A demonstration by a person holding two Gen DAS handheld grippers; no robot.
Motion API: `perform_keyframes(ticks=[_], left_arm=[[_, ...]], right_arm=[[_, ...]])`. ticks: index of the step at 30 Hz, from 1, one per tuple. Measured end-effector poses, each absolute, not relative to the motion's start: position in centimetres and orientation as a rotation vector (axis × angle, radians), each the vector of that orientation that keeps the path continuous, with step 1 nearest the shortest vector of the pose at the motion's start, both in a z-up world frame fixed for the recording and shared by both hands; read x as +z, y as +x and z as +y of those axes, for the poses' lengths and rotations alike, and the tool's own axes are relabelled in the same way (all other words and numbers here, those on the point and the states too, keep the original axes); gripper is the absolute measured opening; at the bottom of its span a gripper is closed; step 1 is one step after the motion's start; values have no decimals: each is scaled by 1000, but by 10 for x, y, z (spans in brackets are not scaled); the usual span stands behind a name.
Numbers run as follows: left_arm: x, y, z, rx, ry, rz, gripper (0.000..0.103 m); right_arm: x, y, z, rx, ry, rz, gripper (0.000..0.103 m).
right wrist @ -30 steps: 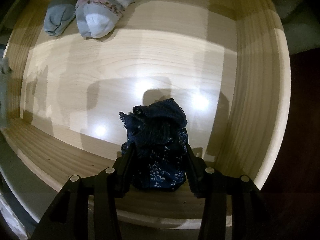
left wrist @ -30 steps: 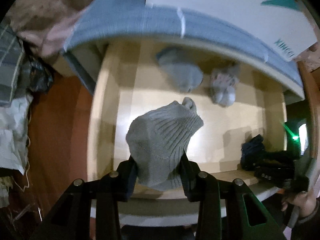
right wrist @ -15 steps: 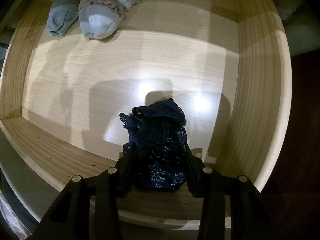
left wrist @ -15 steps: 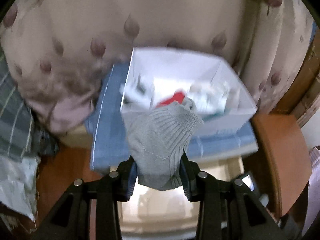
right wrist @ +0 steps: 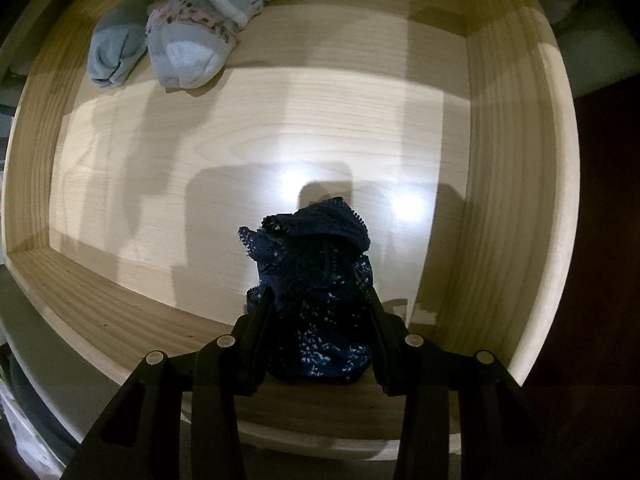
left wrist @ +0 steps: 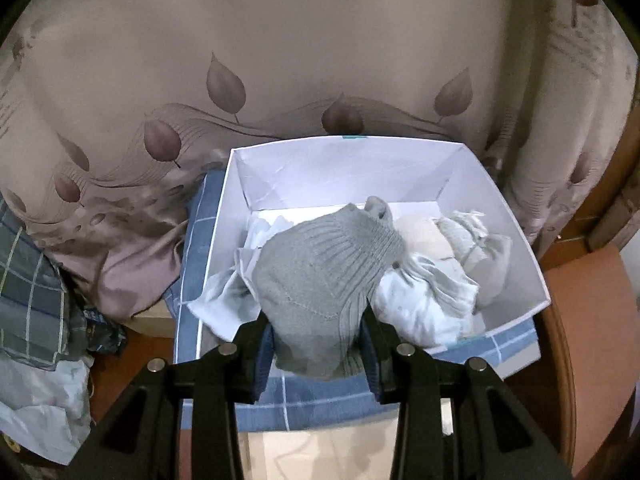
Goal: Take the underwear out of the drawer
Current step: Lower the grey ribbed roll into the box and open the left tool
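Left gripper (left wrist: 318, 334) was clamped on a grey ribbed knit piece (left wrist: 320, 276), both pads pressed into its lower end. The piece ran lengthwise away from the camera along the fingers, its ribbed band fanned toward the upper right and ending in a small knot-like tip. It hung above an open white box (left wrist: 516, 240) that held pale crumpled garments (left wrist: 424, 300) (whitish and light grey, kinds not clear). The box stood on a blue checked cloth (left wrist: 312, 400), with a leaf-print fabric (left wrist: 280, 60) behind it.

Right gripper (right wrist: 318, 334) pointed down into the wooden drawer (right wrist: 512, 160) and was closed on a bunched navy underwear piece (right wrist: 316, 280), dark with small white flecks and a lace-like edge. The bundle stood along the fingers, lace end farthest from the camera and curling right, its printed end pinched between the pads near the drawer's front wall. Whether it touched the drawer floor could not be told.

At the far left of the drawer lay a light blue sock (right wrist: 114, 50), touching a grey sock with a patterned band (right wrist: 192, 44), both well apart from the navy bundle.
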State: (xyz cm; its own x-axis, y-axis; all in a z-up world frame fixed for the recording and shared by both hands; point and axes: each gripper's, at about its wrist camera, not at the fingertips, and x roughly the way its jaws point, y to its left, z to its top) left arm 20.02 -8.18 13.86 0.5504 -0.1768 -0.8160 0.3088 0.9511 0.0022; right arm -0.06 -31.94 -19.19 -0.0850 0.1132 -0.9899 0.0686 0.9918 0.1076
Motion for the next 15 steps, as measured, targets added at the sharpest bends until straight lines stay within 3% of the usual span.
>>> perform_keyframes(ticks=[15], left_arm=[[111, 222, -78, -316, 49, 1075, 51]], right_arm=[[-197, -7, -326, 41, 154, 1647, 38]])
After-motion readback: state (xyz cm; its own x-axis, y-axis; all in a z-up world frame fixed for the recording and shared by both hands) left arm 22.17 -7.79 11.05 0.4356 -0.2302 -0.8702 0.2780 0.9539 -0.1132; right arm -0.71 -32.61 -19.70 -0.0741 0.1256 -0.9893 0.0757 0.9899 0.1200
